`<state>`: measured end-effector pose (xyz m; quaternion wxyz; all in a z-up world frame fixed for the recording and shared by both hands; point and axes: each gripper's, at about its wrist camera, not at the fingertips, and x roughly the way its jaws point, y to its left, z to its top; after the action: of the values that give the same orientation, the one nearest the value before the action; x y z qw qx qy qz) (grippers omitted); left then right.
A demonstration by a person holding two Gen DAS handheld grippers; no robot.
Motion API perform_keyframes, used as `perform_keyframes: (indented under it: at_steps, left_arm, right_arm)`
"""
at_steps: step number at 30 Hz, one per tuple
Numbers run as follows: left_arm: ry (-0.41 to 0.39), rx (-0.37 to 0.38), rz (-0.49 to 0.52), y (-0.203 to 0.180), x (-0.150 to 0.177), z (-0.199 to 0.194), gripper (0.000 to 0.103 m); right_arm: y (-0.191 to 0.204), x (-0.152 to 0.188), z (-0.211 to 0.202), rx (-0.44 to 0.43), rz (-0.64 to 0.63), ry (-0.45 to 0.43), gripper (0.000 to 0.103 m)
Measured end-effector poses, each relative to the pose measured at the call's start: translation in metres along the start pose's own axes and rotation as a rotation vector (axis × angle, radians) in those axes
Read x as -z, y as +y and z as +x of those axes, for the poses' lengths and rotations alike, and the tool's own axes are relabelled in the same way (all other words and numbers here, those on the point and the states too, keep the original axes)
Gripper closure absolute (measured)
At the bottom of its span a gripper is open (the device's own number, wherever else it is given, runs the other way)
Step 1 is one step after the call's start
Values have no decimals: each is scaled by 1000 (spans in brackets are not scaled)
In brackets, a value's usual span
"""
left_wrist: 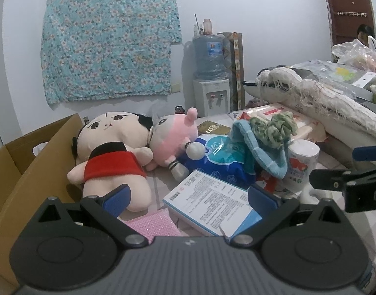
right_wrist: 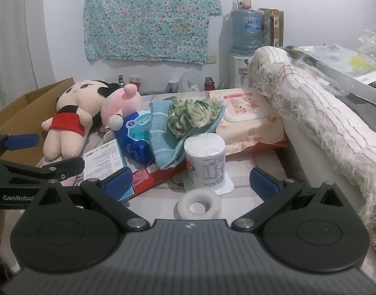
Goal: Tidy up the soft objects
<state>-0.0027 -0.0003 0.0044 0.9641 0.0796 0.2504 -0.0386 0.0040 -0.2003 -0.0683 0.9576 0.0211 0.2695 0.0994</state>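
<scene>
A doll in a red top (left_wrist: 114, 157) (right_wrist: 70, 120) lies on the table beside a pink plush (left_wrist: 174, 135) (right_wrist: 121, 103). Right of them, a blue towel (left_wrist: 259, 147) (right_wrist: 163, 132) drapes over a blue packet (left_wrist: 217, 159) (right_wrist: 136, 135), with a green scrunchy cloth (left_wrist: 273, 127) (right_wrist: 192, 113) on top. My left gripper (left_wrist: 190, 199) is open above a white and blue box (left_wrist: 210, 206), its left finger near the doll's legs. Nothing sits between the fingers of my open right gripper (right_wrist: 191, 184), which hovers over a tape roll (right_wrist: 199, 205) in front of a toilet paper roll (right_wrist: 205, 159) (left_wrist: 302, 162).
An open cardboard box (left_wrist: 28, 169) (right_wrist: 28, 108) stands at the left. A frayed white rolled blanket (left_wrist: 323, 98) (right_wrist: 323, 118) lies along the right side. A wet-wipes pack (right_wrist: 246, 108), a red packet (right_wrist: 151, 177) and a pink sponge (left_wrist: 153, 223) also lie on the table. A water dispenser (left_wrist: 210, 78) stands behind.
</scene>
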Motion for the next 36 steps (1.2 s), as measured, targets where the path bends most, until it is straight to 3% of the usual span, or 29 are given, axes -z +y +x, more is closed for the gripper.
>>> perform_keyframes:
  at_steps: [36]
  left_arm:
    - [9, 15, 0, 0, 4, 2, 1]
  right_arm:
    - [1, 0, -1, -3, -2, 3, 1]
